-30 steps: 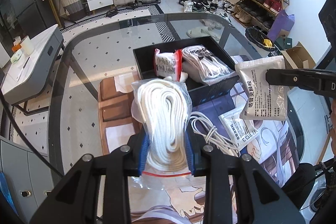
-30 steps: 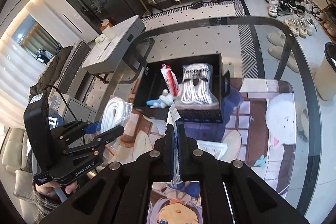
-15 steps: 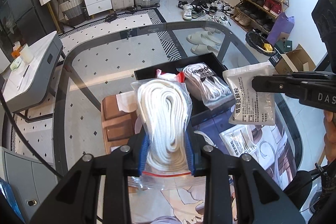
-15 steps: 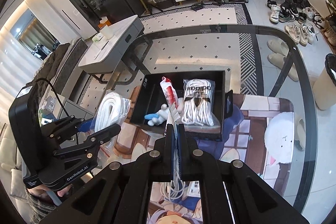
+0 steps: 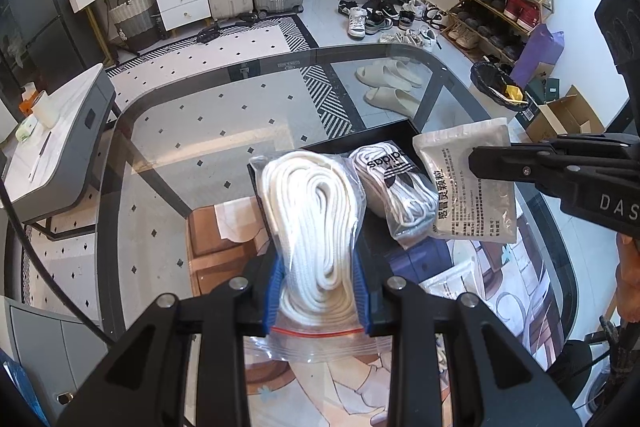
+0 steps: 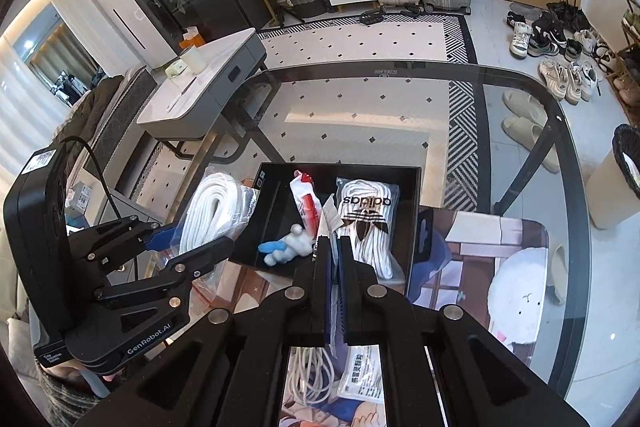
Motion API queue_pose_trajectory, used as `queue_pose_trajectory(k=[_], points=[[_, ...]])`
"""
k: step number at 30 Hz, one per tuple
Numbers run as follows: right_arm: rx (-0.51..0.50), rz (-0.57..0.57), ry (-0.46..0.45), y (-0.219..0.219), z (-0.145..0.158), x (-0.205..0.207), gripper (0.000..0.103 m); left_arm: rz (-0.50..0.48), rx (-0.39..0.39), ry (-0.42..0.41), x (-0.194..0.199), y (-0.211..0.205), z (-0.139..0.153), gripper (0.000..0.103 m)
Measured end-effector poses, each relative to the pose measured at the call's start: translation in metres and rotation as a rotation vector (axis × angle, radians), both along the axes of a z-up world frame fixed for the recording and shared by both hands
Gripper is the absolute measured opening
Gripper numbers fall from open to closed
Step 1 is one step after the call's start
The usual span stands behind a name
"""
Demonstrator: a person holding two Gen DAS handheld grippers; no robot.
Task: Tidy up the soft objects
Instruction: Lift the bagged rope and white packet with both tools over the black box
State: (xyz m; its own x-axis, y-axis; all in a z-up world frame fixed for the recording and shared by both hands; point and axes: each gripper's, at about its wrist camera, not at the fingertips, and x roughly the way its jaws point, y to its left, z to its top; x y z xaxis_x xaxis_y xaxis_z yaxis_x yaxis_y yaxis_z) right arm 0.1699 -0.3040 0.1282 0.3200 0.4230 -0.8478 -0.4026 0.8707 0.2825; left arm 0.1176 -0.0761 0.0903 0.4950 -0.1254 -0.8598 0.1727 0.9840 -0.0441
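Rope in a zip bag [image 5: 316, 227] sits between your left gripper [image 5: 318, 297] pads, clamped across the lower coils just above the red seal strip, and it hangs in the air at the near-left edge of the black box [image 6: 408, 227]. Expect it to be light but floppy: the coils slide inside slick plastic, so the bag will likely sag and swing wherever the pads do not pinch it. Your hold through the thick of the bundle looks sound; the film alone would probably slip or stretch.

Your right gripper [image 6: 333, 259] has its jaws pressed together on the edge of the white sachet [image 5: 468, 183], which hangs beside the box on the right in the left wrist view. It looks thin, crinkly and nearly weightless, stiff enough to stay flat yet easy to crease. An edge pinch suits it, though it may flutter or twist as you carry it.

Inside the box already lie a bag of white laces [image 6: 366, 223], a red and white packet [image 6: 306, 207] and a small blue and white plush toy [image 6: 286, 249]. The open floor is at the left of the box in the right wrist view, so the bulky rope bag likely fits there. A loose white cord [image 6: 310, 371] and another sachet [image 6: 362, 373] lie on the printed mat [image 6: 500, 247] atop the glass table [image 6: 520, 79].
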Motion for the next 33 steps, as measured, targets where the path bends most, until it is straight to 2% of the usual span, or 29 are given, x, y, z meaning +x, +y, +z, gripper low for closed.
queue_pose_trajectory(k=[13,33], points=[[0.011,0.021,0.023,0.015,-0.019,0.024,0.003,0.007,-0.015,0.028,0.022,-0.005,-0.020,0.028],[0.016,0.016,0.113,0.027,-0.066,0.054,0.003,-0.009,-0.046,0.101,0.048,-0.012,-0.053,0.028]])
